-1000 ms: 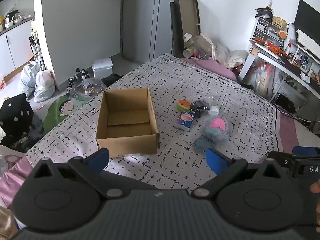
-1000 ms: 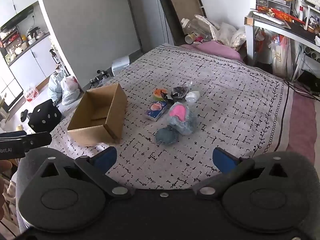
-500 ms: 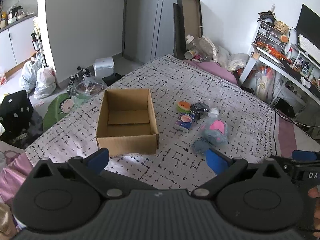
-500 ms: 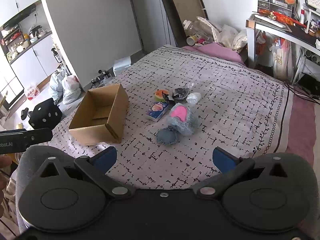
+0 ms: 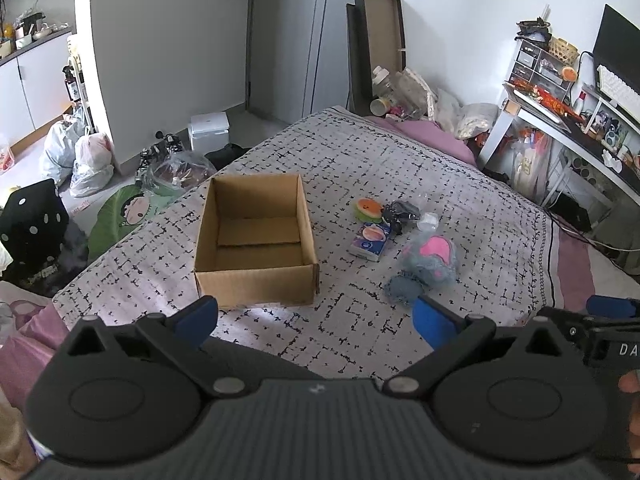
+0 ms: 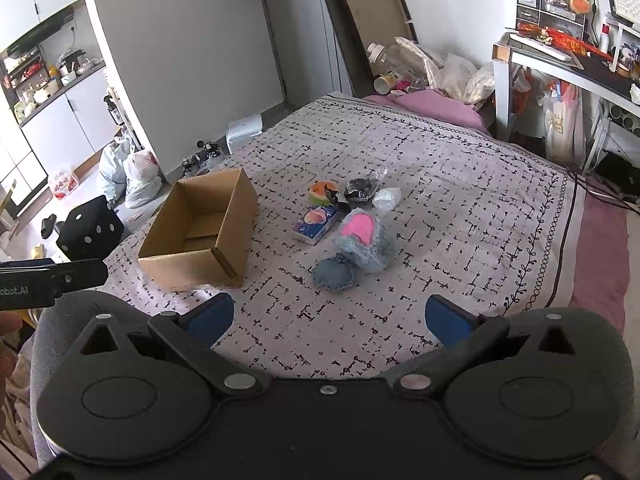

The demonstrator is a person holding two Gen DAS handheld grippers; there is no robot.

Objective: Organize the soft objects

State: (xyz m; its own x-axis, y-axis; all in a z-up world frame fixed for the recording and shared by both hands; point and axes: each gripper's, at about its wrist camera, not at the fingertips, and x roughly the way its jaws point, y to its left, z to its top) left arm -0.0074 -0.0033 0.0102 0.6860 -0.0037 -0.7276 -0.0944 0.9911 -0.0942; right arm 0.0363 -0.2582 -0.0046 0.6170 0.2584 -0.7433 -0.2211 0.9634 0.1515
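Observation:
An empty cardboard box (image 5: pixel 256 240) (image 6: pixel 200 228) sits open on the patterned bedspread (image 5: pixel 360 332). To its right lies a cluster of soft things: a grey and pink plush in a clear bag (image 5: pixel 432 256) (image 6: pixel 362 240), a blue denim round pad (image 5: pixel 402 290) (image 6: pixel 334 274), a tissue pack (image 5: pixel 370 240) (image 6: pixel 316 222), a watermelon-like round toy (image 5: pixel 368 209) (image 6: pixel 321 192), a dark bagged item (image 5: pixel 402 212) (image 6: pixel 360 188) and a small white bag (image 6: pixel 386 198). My left gripper (image 5: pixel 314 320) and right gripper (image 6: pixel 328 316) both hover open and empty over the bed's near edge, well short of everything.
Floor clutter lies left of the bed: plastic bags (image 5: pixel 80 156), a black dotted cushion (image 5: pixel 36 220), a white bin (image 5: pixel 210 130). A desk with shelves (image 5: pixel 560 112) stands at the right, and bags and bottles pile up at the bed's far end (image 6: pixel 420 68).
Both grippers have drifted slightly, so the box and the cluster shift a little in view. Nothing on the bed has moved and both stay open.

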